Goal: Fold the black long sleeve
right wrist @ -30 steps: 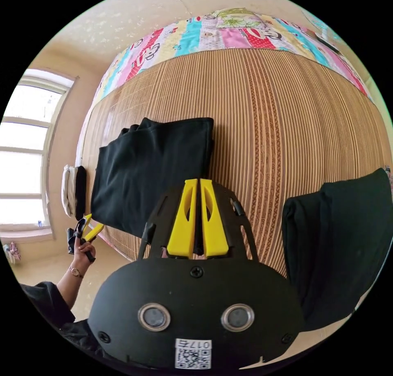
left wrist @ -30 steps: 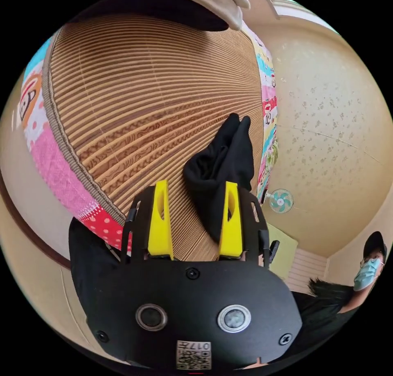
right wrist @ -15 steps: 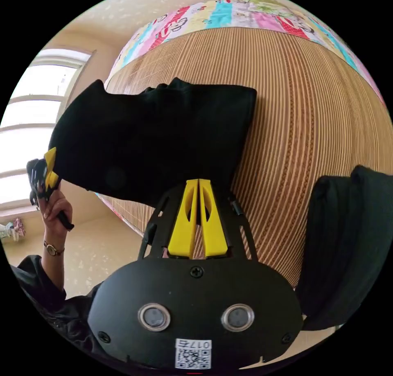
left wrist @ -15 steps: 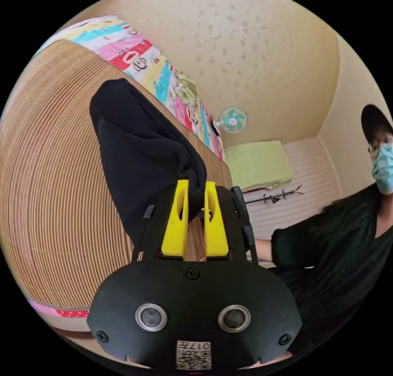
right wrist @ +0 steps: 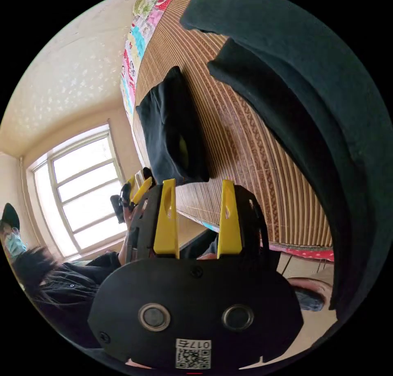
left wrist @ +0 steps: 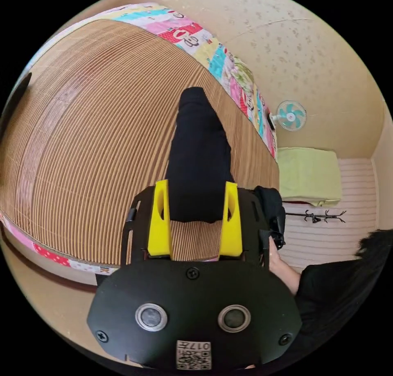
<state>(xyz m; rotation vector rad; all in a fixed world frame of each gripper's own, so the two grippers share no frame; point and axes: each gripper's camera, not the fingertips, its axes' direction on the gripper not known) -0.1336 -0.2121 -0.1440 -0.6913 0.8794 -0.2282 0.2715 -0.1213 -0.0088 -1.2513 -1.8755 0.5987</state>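
Observation:
The black long sleeve (left wrist: 198, 155) lies folded into a narrow strip on the bamboo mat (left wrist: 94, 138). Its near end sits between the wide-apart yellow jaws of my left gripper (left wrist: 195, 184), which is open and not pressing on it. In the right gripper view the same folded garment (right wrist: 170, 130) rests on the mat just beyond my right gripper (right wrist: 198, 182), which is also open with nothing held. The left gripper (right wrist: 138, 187) shows there beside the garment's near end, in the person's hand.
A large dark folded garment (right wrist: 319, 106) lies close on the mat at the right. A colourful quilt (left wrist: 229, 69) edges the bed. A fan (left wrist: 290, 115), a green cover (left wrist: 309, 173) and a window (right wrist: 82, 179) lie beyond. The person (right wrist: 45, 269) stands by the bed edge.
Half a second ago the left gripper was shut on the lifted black garment and the right one was shut. Both have opened and the garment now lies folded on the mat.

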